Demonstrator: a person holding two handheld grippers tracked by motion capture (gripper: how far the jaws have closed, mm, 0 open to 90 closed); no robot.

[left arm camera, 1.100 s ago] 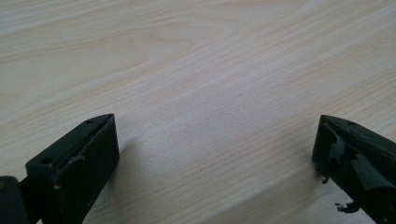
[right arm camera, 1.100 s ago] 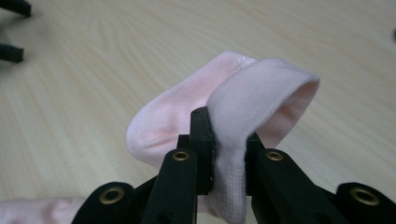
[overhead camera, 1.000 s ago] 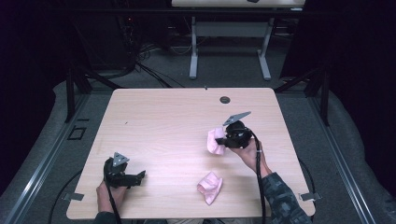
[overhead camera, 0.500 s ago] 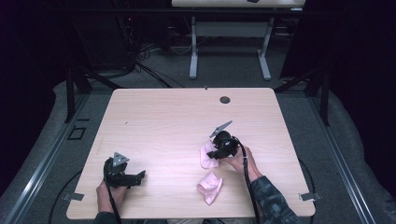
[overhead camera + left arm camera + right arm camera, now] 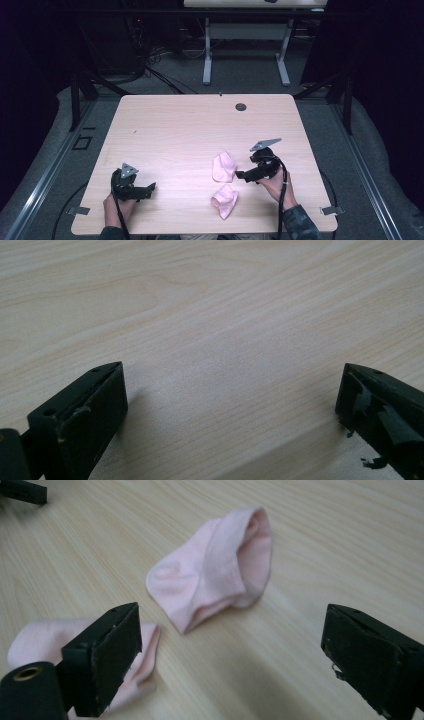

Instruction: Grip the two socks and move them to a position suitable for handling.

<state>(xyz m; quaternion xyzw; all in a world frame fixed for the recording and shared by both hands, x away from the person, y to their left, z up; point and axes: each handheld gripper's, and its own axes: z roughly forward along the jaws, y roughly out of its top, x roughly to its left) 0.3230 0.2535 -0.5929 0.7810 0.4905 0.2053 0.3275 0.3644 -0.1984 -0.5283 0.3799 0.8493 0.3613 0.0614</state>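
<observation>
Two pink socks lie on the wooden table (image 5: 165, 130). One sock (image 5: 222, 166) (image 5: 215, 570) lies flat with its cuff gaping, just ahead of my right gripper (image 5: 241, 175) (image 5: 230, 620), which is open and apart from it. The second sock (image 5: 225, 200) (image 5: 35, 635) lies nearer the front edge, partly hidden behind one right jaw. My left gripper (image 5: 149, 188) (image 5: 232, 372) rests at the front left of the table, open, with bare wood between its jaws. It also appears small in the far corner of the right gripper view as the left gripper (image 5: 22, 491).
A small dark round grommet (image 5: 241, 106) sits near the table's far edge. Beyond the table stands another desk's white leg frame (image 5: 207, 55) on dark floor. Cables trail from both grippers over the front edge.
My right gripper carried a pink sock down and left from the right middle of the table, laid it beside the other sock, let go and drew back open. The left gripper stayed still.
</observation>
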